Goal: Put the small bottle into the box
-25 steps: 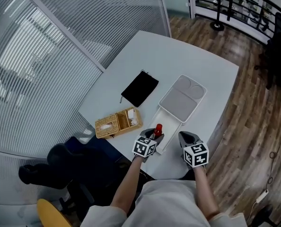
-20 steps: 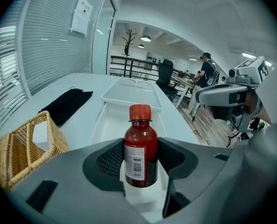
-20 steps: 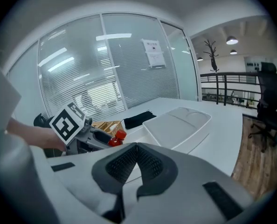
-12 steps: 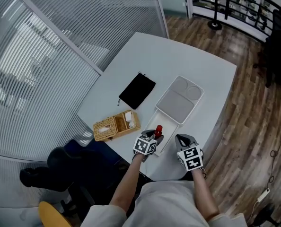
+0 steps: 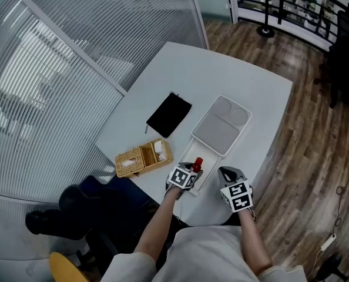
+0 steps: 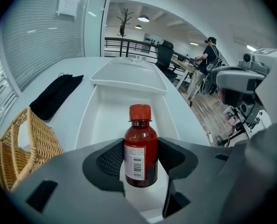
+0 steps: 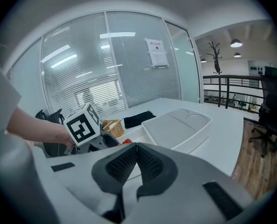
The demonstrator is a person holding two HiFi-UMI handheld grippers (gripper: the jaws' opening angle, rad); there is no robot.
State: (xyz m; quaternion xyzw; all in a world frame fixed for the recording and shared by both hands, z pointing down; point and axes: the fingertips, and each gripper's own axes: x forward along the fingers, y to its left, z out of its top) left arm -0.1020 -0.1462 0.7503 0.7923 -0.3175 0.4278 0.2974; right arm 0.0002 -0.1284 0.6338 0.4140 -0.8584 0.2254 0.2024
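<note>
A small brown bottle (image 6: 140, 154) with a red cap (image 5: 197, 164) stands upright between the jaws of my left gripper (image 6: 141, 162), which is shut on its body. It hangs over the near end of the open white box (image 6: 111, 110), and I cannot tell whether it touches the floor. In the head view the left gripper (image 5: 193, 171) is at the box's (image 5: 201, 157) near end. The box's lid (image 5: 221, 124) lies across its far end. My right gripper (image 5: 228, 173) is just right of the box, jaws shut on nothing (image 7: 136, 158).
A wicker basket (image 5: 140, 157) with small items stands left of the box, and a black pouch (image 5: 169, 114) lies beyond it. The white table's front edge (image 5: 212, 219) is close to both grippers. A dark chair (image 5: 74, 207) stands at the lower left, over wood flooring.
The right gripper has drawn slightly closer to the left one. The left gripper still holds the bottle at the box's near end, hardly moved.
</note>
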